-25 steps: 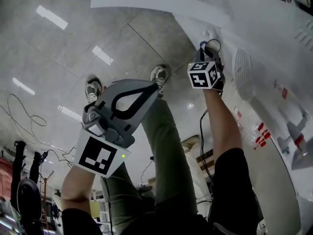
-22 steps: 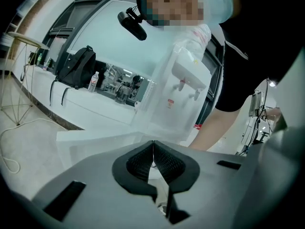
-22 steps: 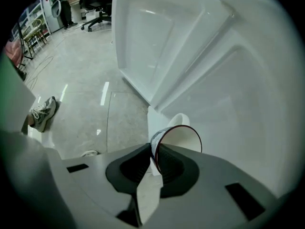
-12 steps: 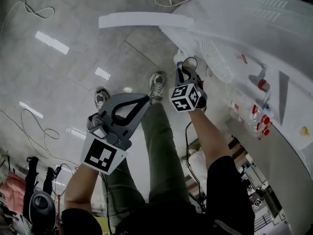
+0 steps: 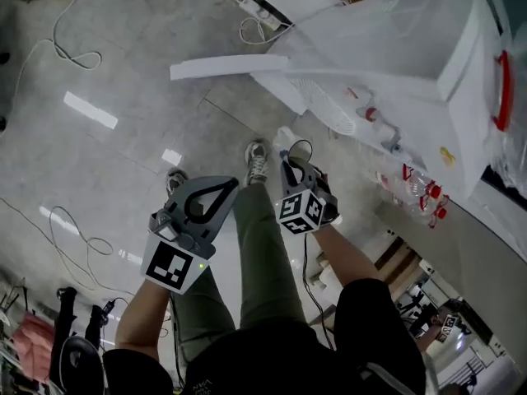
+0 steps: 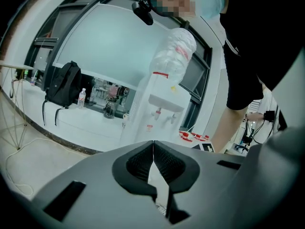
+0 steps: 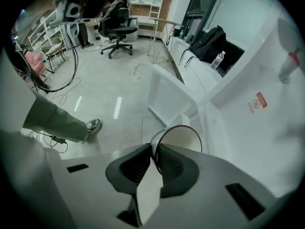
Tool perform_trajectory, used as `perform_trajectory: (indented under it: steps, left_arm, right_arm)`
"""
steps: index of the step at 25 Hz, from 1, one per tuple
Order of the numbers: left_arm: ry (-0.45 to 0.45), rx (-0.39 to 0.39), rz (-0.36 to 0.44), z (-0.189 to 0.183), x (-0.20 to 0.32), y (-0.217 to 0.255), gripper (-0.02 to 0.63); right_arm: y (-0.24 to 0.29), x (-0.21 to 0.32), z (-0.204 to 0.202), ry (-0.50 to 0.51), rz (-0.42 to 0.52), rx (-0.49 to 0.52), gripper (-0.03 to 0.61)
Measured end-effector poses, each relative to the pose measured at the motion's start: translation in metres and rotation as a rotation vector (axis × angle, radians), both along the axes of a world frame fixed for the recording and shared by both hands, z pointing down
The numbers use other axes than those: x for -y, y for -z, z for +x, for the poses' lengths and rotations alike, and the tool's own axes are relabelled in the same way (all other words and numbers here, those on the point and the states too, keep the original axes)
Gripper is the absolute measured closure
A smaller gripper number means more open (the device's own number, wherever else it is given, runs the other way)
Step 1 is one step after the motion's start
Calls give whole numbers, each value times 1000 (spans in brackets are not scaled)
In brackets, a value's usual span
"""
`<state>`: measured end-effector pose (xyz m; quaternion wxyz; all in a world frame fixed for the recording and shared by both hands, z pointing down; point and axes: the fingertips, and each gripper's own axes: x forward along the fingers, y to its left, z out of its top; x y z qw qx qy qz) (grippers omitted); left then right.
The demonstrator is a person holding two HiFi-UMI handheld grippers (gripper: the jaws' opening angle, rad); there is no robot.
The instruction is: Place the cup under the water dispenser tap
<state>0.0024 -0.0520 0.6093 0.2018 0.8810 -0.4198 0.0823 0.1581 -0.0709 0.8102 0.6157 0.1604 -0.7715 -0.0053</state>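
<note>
A white paper cup [image 7: 178, 140] with a dark rim is pinched by its wall in my right gripper [image 7: 155, 152], which is shut on it. In the head view the cup [image 5: 285, 138] shows just beyond the right gripper [image 5: 290, 156], low in front of the white water dispenser [image 5: 395, 48]. The dispenser's red tap [image 5: 371, 113] and blue tap [image 5: 397, 146] lie up and to the right of the cup, apart from it. My left gripper [image 5: 221, 189] is shut with nothing in it. Its own view looks at the dispenser [image 6: 159, 111] and the bottle [image 6: 174, 55] on top.
A white panel [image 5: 222, 66] sticks out at the dispenser's foot. Cables [image 5: 70, 52] lie on the tiled floor. Red-capped bottles [image 5: 424, 194] stand beside the dispenser. A black backpack [image 6: 62, 86] rests on a ledge, and an office chair [image 7: 118, 31] stands further off.
The head view has swung, bringing the dispenser's taps and top into view. The right gripper with the cup sits lower in the frame, further from the dispenser front. The left gripper stays shut.
</note>
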Motion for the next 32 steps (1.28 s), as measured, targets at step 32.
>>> perform_trajectory:
  steps: [32]
  left_arm:
    - [20, -6, 30, 43, 24, 52, 594]
  right_arm:
    - [74, 115, 101, 160, 138, -193, 509]
